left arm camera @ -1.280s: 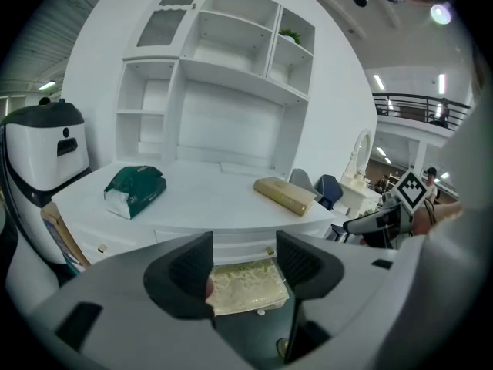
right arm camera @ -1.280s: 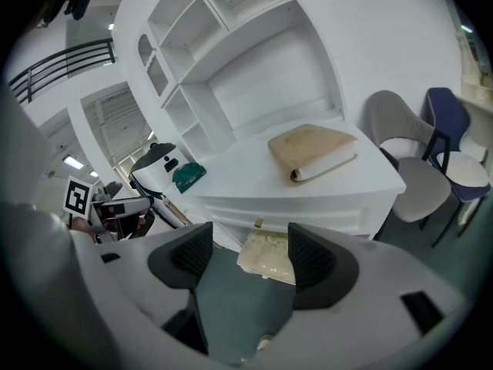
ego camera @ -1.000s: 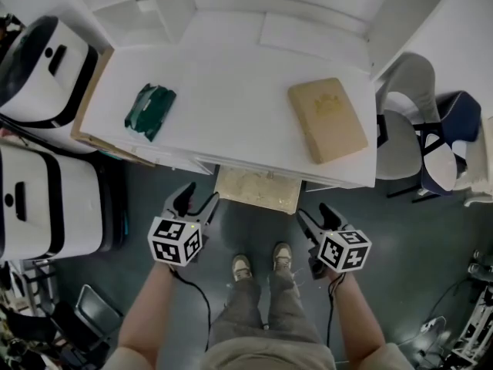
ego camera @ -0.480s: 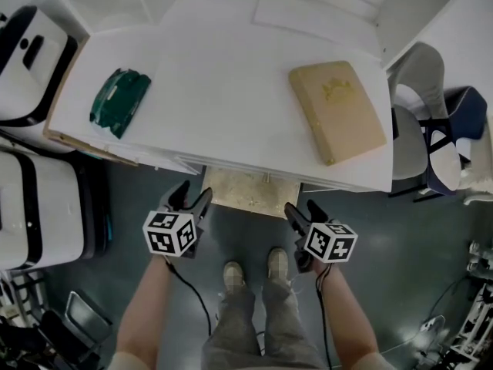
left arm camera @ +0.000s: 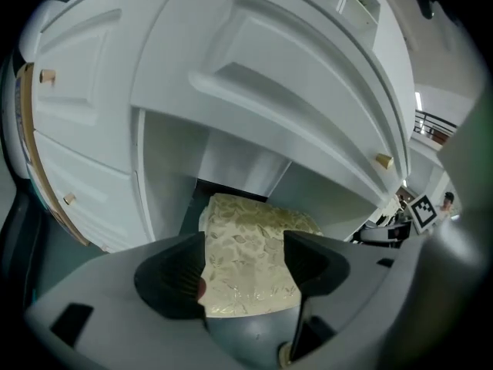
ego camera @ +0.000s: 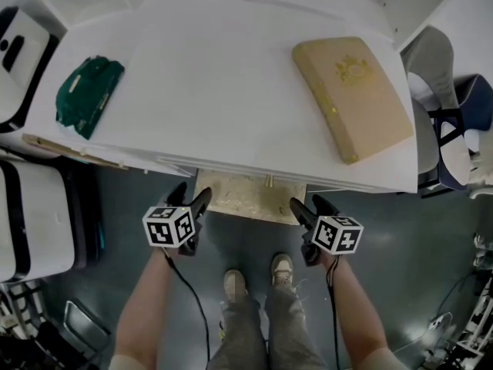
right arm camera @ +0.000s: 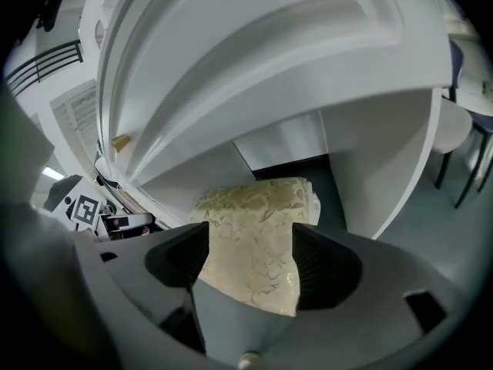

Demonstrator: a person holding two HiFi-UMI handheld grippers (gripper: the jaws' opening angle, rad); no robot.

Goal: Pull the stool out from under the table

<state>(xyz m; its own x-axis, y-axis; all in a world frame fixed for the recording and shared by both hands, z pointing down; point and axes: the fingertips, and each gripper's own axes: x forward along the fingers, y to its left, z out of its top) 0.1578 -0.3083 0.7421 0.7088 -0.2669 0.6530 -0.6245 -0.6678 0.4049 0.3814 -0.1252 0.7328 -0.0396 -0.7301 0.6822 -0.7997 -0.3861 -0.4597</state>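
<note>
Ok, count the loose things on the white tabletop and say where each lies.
2. A green packet lies near the left end; a tan book lies near the right end. The tabletop's far edge is cut off, so more may be hidden.

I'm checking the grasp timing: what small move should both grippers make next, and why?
Probably ease both forward over the seat edge. The left gripper and right gripper sit at the front corners of the stool under the table. Their jaws have just been opening and frame its cushion without pressing it.
</note>
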